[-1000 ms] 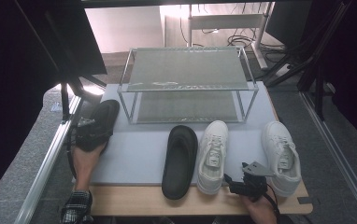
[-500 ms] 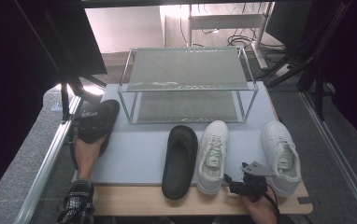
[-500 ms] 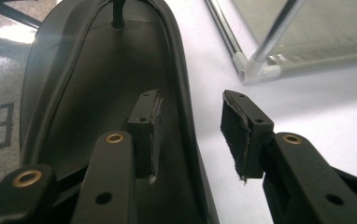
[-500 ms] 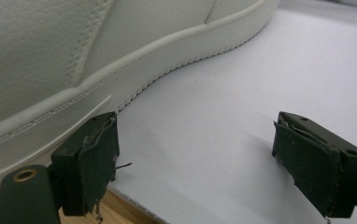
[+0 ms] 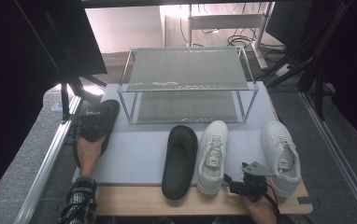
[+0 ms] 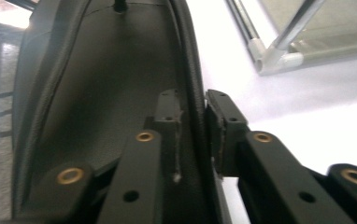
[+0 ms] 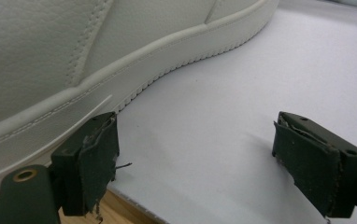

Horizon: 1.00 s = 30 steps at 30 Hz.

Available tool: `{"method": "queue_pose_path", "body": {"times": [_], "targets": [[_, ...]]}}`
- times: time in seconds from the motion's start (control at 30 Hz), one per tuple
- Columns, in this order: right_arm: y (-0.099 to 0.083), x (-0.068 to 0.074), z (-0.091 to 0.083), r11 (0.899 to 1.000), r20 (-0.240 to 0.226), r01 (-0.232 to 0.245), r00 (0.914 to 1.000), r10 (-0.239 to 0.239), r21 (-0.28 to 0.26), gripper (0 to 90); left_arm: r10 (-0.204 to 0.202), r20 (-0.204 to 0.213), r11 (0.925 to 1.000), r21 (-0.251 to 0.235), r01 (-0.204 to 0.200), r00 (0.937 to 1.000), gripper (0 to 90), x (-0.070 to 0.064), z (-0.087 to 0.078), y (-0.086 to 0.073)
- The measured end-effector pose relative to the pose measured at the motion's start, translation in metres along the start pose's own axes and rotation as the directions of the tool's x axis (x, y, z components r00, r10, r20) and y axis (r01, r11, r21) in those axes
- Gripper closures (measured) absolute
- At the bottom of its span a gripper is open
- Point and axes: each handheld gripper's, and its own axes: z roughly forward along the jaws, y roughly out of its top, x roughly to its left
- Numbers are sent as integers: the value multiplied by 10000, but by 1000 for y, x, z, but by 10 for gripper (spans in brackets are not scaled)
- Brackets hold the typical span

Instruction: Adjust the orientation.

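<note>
Grey matting [image 5: 139, 154] covered my table, bare between shoes. My left gripper [image 6: 193, 130] clamped the black slipper's [image 5: 95, 122] side wall at the mat's left edge, unmoved. My right gripper [image 7: 195, 163] stayed spread beside the white sneaker [image 7: 74, 56].

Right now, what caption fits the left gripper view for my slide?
Left gripper shut on the black slipper's side wall, beside the shoe rack's corner post.
</note>
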Motion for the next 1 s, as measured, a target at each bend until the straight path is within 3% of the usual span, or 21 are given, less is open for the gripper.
{"method": "queue_pose_path", "body": {"times": [0.33,0.63,1.0], "targets": [[0,0,0,10000,-9,-6,10000,6,-12,148,130,-168,9999,30,-129,9998,827,1,-4,1],[0,0,0,10000,-7,8,10000,-8,-8,148,69,-32,9998,-203,-69,10000,836,7,-15,-1],[0,0,0,10000,-6,8,10000,-8,-7,148,447,-87,9979,-460,-451,9990,833,4,-30,-4]]}}
